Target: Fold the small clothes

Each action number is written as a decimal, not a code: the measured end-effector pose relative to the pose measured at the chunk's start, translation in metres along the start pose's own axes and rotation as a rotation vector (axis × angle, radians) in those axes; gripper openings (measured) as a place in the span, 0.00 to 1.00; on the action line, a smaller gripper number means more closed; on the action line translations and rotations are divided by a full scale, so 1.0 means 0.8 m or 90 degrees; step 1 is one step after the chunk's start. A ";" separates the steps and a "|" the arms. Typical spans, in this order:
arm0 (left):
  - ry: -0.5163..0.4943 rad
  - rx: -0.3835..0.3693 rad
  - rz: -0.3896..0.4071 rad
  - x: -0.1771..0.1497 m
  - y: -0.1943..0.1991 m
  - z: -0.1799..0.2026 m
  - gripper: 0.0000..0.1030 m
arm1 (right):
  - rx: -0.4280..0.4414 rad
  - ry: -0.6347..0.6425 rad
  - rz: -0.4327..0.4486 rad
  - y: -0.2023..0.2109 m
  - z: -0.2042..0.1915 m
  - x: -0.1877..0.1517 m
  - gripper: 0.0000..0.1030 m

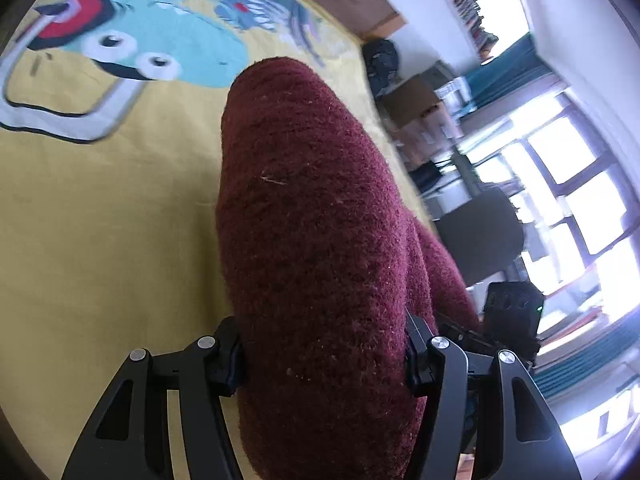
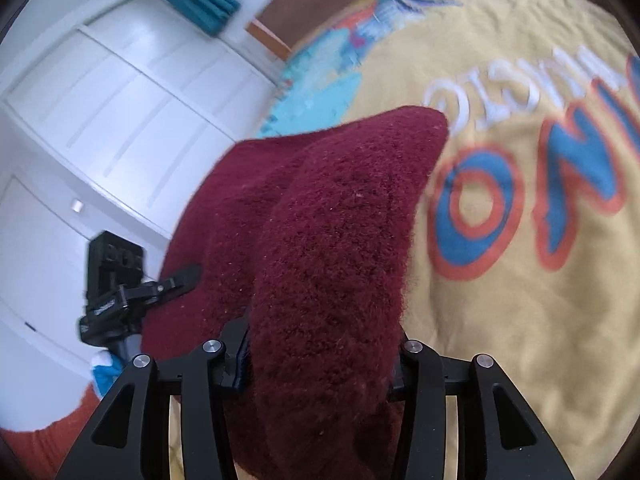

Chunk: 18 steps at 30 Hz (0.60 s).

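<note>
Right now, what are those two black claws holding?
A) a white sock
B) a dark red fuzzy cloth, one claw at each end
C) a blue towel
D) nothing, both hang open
B: the left gripper and right gripper each clamp the maroon cloth, lifted above the yellow printed sheet.

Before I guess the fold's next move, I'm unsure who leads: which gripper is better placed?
Neither, probably: the left gripper and the right gripper both clamp the maroon cloth, lifted above the yellow sheet.
</note>
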<state>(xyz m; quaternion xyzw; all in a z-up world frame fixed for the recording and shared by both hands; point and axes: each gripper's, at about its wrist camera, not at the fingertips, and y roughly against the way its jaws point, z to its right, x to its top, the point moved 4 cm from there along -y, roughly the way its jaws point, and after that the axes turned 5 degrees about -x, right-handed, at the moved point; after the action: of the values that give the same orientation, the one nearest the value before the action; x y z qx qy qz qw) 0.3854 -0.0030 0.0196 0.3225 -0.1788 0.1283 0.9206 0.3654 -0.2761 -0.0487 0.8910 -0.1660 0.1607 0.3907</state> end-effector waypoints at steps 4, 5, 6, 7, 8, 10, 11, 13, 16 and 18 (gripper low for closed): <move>-0.005 0.108 -0.049 -0.018 -0.005 -0.041 0.62 | -0.039 -0.035 -0.021 -0.019 0.025 -0.019 0.63; -0.011 0.115 -0.045 -0.023 -0.001 -0.045 0.67 | -0.043 -0.038 -0.017 -0.014 0.028 -0.022 0.67; -0.016 0.115 -0.039 -0.025 0.005 -0.045 0.69 | -0.052 -0.034 -0.016 -0.008 0.031 -0.024 0.69; -0.022 0.119 -0.033 -0.027 0.013 -0.044 0.69 | -0.064 -0.022 -0.015 0.002 0.034 -0.026 0.70; -0.028 0.123 -0.032 -0.029 0.019 -0.041 0.69 | -0.075 -0.015 -0.014 0.011 0.038 -0.028 0.70; -0.049 0.133 -0.030 -0.035 0.035 -0.037 0.70 | -0.100 -0.010 -0.009 0.034 0.052 -0.036 0.71; -0.059 0.140 -0.028 -0.041 0.041 -0.035 0.70 | -0.109 -0.014 -0.007 0.042 0.062 -0.041 0.71; -0.068 0.145 -0.025 -0.055 0.056 -0.035 0.71 | -0.133 -0.033 -0.009 0.053 0.083 -0.049 0.71; -0.056 0.151 -0.021 -0.082 0.048 -0.032 0.72 | -0.151 -0.064 -0.009 0.058 0.095 -0.063 0.71; -0.046 0.157 -0.011 -0.095 0.047 -0.028 0.72 | -0.167 -0.065 -0.007 0.058 0.087 -0.062 0.71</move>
<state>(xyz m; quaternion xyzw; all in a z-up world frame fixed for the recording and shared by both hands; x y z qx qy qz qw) 0.3086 0.0310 -0.0074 0.4393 -0.1918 0.1300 0.8679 0.3127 -0.3491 -0.0843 0.8402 -0.2004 0.0902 0.4957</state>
